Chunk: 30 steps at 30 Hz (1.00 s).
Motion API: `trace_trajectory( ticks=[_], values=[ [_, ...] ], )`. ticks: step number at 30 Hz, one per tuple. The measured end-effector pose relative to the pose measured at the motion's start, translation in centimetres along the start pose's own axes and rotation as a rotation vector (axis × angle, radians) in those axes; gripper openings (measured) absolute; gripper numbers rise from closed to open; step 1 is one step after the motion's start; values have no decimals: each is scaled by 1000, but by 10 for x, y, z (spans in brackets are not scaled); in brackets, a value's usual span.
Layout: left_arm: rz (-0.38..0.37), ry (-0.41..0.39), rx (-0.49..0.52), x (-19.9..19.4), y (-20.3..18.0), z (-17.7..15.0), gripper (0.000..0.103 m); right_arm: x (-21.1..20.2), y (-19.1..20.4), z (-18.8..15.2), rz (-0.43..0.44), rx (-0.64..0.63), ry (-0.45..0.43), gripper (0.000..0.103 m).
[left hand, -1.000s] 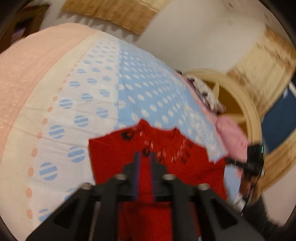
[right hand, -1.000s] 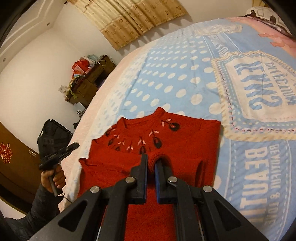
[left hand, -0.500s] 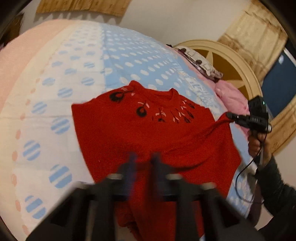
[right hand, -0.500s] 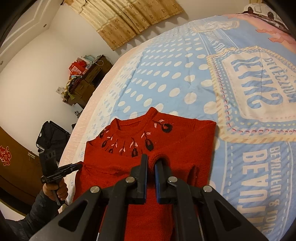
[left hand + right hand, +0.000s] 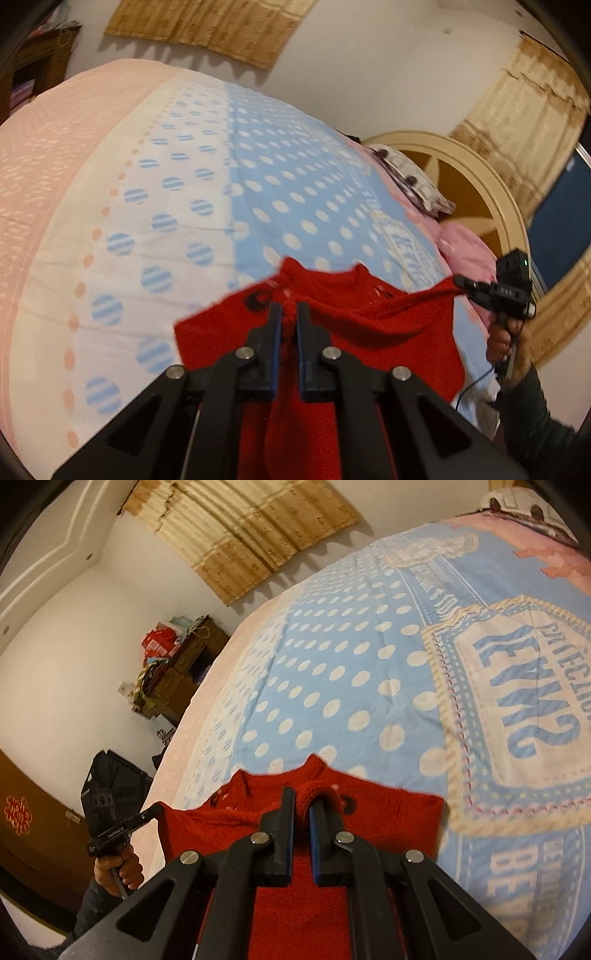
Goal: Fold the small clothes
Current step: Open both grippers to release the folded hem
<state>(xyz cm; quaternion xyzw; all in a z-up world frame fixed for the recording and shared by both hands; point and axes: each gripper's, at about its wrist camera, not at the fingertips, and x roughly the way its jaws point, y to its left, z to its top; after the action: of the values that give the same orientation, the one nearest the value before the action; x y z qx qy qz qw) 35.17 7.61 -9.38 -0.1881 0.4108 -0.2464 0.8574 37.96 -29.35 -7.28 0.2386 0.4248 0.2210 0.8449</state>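
Note:
A small red knit sweater [image 5: 373, 332] with dark motifs at its collar lies on the dotted blue bedspread [image 5: 280, 192]. My left gripper [image 5: 288, 312] is shut on a raised fold of the red knit, just short of the collar. In the right wrist view my right gripper [image 5: 302, 800] is shut on a rolled edge of the same sweater [image 5: 391, 823], also close to the collar. Each view shows the other gripper at the sweater's side: the right one [image 5: 461, 282] and the left one [image 5: 157, 808], both held by hands.
The bedspread [image 5: 351, 657] stretches far ahead, with a large printed panel on its right. A patterned pillow [image 5: 413, 184], pink cloth [image 5: 465, 247] and a round headboard [image 5: 491, 192] lie beyond. A cluttered wooden cabinet [image 5: 177, 664] and a black bag [image 5: 114, 775] stand beside the bed.
The left gripper's jaws have shut on a fold of the sweater. Both grippers have carried their folds forward towards the collar, so the sweater looks shorter.

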Motion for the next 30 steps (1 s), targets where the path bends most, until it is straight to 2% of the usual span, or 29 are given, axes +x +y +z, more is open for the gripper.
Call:
trace_trajectory(
  ticks=[6, 8, 10, 12, 13, 14, 15, 17, 19, 21, 23, 26, 27, 29, 30],
  values=[
    [46, 52, -52, 40, 27, 1, 8, 48, -52, 9, -6, 179, 100, 7],
    [75, 45, -55, 47, 30, -1, 10, 55, -71, 4, -33, 253, 105, 8],
    [71, 25, -67, 47, 34, -2, 11, 53, -77, -2, -65, 262, 86, 9],
    [85, -17, -74, 40, 34, -2, 24, 51, -70, -7, -111, 204, 81, 9],
    [95, -31, -72, 36, 34, -1, 27, 49, -65, -9, -142, 168, 79, 10],
    [114, -45, -73, 31, 34, -1, 37, 47, -61, -8, -153, 145, 76, 14],
    [122, -51, -78, 28, 34, 0, 43, 46, -57, -7, -147, 129, 70, 26],
    [126, -63, -77, 22, 31, -3, 44, 37, -48, 0, -142, 97, 13, 102],
    [145, -53, -53, 19, 24, -8, 44, 23, -38, 9, -57, 73, -64, 102],
    [157, -52, 1, 13, 10, -17, 44, 15, -30, 13, -24, 60, -85, 102],
    [196, -38, 75, 12, -5, -26, 51, 11, -18, 10, -74, 32, -75, 102],
    [328, 5, 208, 19, -23, -42, 53, 12, 5, -13, -154, -73, -3, 100],
    [346, 16, 222, 19, -25, -47, 53, 11, 10, -23, -183, -106, 18, 98],
    [336, 23, 207, 15, -24, -53, 54, 6, 22, -50, -227, -171, 66, 75],
    [321, 19, 205, 12, -25, -56, 58, 4, 24, -63, -236, -188, 91, 69]
  ],
)
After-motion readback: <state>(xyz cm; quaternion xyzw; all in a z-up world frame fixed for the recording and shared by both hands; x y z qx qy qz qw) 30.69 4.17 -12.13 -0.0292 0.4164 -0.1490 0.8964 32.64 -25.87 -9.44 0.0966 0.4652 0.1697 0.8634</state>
